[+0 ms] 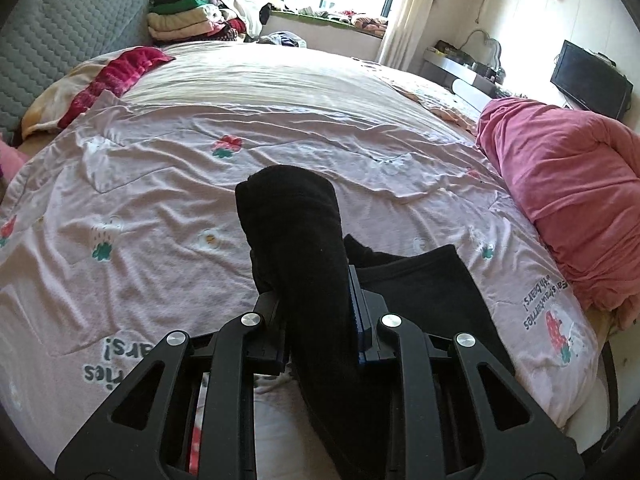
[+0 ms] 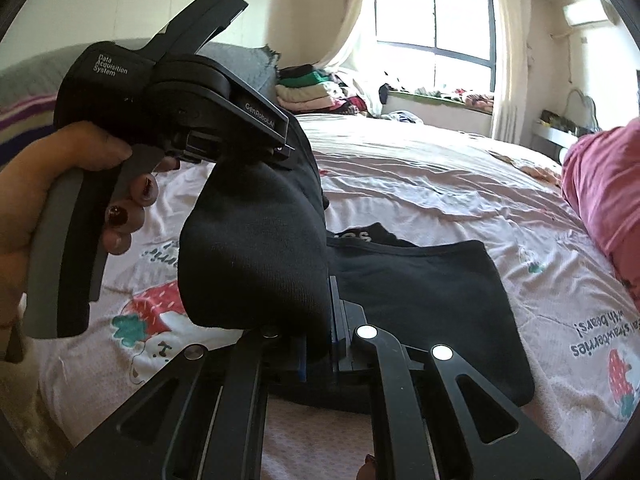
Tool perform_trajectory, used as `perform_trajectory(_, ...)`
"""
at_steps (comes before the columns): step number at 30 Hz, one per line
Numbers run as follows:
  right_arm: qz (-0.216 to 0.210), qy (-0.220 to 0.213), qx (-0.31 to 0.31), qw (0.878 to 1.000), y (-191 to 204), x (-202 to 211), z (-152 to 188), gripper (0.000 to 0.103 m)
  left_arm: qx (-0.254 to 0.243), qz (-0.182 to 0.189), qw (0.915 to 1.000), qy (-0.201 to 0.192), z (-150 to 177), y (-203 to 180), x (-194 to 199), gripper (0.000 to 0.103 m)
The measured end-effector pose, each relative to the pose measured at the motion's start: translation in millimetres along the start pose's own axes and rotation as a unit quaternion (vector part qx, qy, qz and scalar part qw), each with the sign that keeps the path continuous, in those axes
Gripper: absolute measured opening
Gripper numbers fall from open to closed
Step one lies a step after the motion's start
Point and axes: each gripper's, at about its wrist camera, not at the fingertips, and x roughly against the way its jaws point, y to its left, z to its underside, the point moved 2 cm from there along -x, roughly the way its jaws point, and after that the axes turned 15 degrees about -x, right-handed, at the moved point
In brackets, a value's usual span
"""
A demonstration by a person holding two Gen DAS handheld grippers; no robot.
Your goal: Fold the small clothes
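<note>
1. Nearest in our right wrist view, the right gripper (image 2: 320, 344) has its jaws pinched tight on a fold of the soft black knit garment (image 2: 420, 292); the cloth bulges up over the left finger in a rounded lump.
2. In our left wrist view, the left gripper (image 1: 320, 316) stands narrow, its jaws clamped on another raised fold of the same garment (image 1: 296, 240), which rises as a dark hump; the rest lies flat on the bed just right of the fingers.
3. Our left hand (image 2: 48, 208) grips that gripper's grey handle; white print on its body reads "Data Acquisition System" and "GenRobot.AI".
4. White lettering shows at the garment's far edge, too creased for us to read.
5. Beneath lies the pale pink printed bedsheet (image 1: 280, 92) with strawberries and bears; upside-down teal text reads "strawberries with bears!".
6. Farther right sits a crumpled rose-pink quilt (image 1: 568, 200); beyond, a stack of folded clothes (image 1: 184, 16) by the window.
</note>
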Motion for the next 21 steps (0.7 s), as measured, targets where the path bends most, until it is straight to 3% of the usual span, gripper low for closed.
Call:
perform_trajectory(10,-0.003,0.017,-0.063,0.998,-34,1,-5,0.006,-0.007,0.005,0.9998,0.021,-20,-36,-23,0.015)
perform_trajectory(21,-0.013,0.057,-0.154,0.986,-76,-9,3,0.006,-0.029,0.012,0.9978,0.058,-27,-69,-56,0.015)
